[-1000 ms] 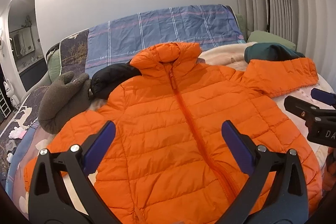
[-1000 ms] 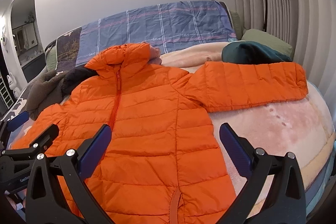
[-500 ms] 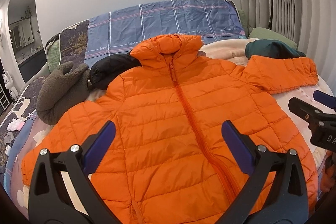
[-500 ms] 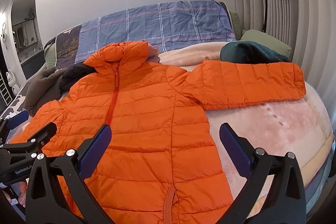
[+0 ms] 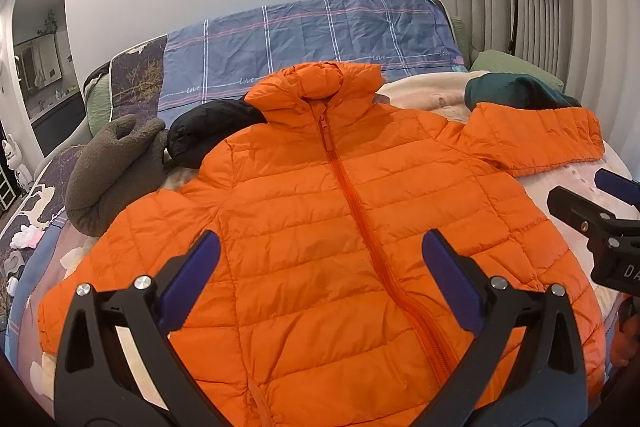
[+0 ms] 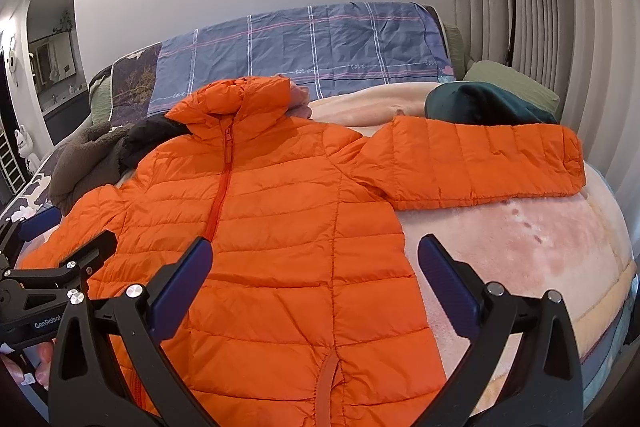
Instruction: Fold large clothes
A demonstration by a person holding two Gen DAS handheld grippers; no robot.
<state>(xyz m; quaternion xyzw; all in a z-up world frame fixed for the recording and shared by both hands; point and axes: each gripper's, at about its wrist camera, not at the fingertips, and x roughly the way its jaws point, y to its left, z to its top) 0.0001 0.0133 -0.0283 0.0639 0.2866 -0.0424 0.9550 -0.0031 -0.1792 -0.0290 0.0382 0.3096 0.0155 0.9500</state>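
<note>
An orange puffer jacket (image 5: 320,227) (image 6: 280,227) lies flat on the bed, zipped, front up, hood toward the headboard. Its right sleeve (image 6: 480,163) stretches out sideways over the pink blanket. The other sleeve (image 5: 120,251) runs down toward the bed's left side. My left gripper (image 5: 320,279) hovers open above the jacket's lower chest, holding nothing. My right gripper (image 6: 316,279) hovers open above the jacket's lower right side and hem, also holding nothing. Each gripper shows at the edge of the other's view.
A pink blanket (image 6: 520,247) covers the bed's right part. A dark green garment (image 6: 480,107) lies behind the sleeve. A grey fleece item (image 5: 108,167) and a black puffer piece (image 5: 208,135) sit left of the hood. A blue plaid cover (image 5: 312,39) drapes the headboard.
Both grippers have drifted a little higher and back over the jacket, staying open. The jacket has not moved.
</note>
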